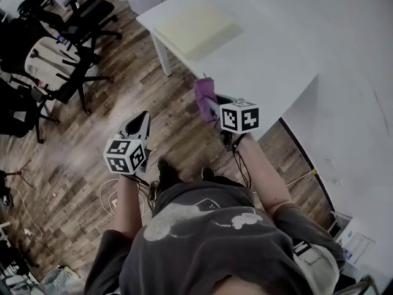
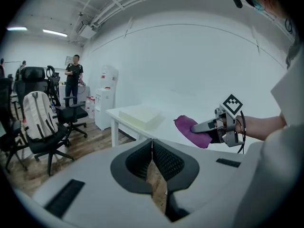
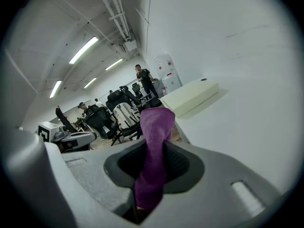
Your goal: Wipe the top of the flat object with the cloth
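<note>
R gripper (image 3: 152, 177) pinches a purple terry cloth (image 3: 155, 137), the wad sticking up past its tips. L gripper (image 2: 153, 167) has jaws pressed together on nothing, off to R's left over the brown wood floor (image 1: 92, 158). The pale-yellow flat rectangular slab (image 1: 193, 24) lies on the white table (image 1: 276, 66), ahead of R and well apart. Next, I reckon: carry cloth fwd, tip jaws down so the wad, not the tips, meets the top, w/ light even strokes.

Open white table (image 1: 276, 66) beside the pale pad (image 1: 195, 26), wall (image 2: 199, 56) behind — office chairs (image 1: 58, 54) crowding left floor
</note>
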The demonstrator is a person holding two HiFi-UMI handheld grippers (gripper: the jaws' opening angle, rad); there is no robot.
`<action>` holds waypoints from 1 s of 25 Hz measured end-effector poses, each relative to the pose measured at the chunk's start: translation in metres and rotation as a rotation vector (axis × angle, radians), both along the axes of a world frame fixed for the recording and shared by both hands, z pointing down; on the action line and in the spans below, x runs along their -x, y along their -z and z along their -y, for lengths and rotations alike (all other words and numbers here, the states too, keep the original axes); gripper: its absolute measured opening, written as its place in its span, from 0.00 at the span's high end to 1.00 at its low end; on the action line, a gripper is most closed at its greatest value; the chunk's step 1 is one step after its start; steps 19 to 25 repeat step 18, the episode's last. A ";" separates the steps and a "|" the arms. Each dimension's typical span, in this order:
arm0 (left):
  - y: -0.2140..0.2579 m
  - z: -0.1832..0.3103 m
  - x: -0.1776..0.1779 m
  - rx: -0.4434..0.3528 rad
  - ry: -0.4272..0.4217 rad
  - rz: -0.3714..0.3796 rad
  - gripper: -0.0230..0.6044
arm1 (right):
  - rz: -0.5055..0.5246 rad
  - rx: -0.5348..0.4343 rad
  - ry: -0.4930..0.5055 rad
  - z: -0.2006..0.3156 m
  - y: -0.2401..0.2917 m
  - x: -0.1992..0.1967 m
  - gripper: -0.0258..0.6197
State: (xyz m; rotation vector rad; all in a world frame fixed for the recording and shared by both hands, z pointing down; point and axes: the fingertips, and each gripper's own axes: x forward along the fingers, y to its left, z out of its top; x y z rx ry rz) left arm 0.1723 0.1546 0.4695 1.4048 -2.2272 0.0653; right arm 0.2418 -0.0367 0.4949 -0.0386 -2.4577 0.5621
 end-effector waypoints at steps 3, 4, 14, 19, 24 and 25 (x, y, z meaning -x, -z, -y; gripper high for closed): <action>-0.002 0.011 -0.031 0.011 0.014 0.011 0.97 | 0.017 0.018 0.029 0.009 -0.004 -0.025 0.82; -0.001 0.013 -0.039 0.015 0.021 0.013 0.97 | 0.016 0.020 0.037 0.011 -0.004 -0.032 0.82; 0.004 0.022 -0.092 0.029 0.038 0.011 0.97 | 0.020 0.041 0.094 0.015 -0.005 -0.077 0.82; 0.006 0.022 -0.104 0.022 0.030 0.023 0.97 | 0.028 0.038 0.107 0.011 -0.008 -0.088 0.82; 0.006 0.022 -0.104 0.022 0.030 0.023 0.97 | 0.028 0.038 0.107 0.011 -0.008 -0.088 0.82; 0.006 0.022 -0.104 0.022 0.030 0.023 0.97 | 0.028 0.038 0.107 0.011 -0.008 -0.088 0.82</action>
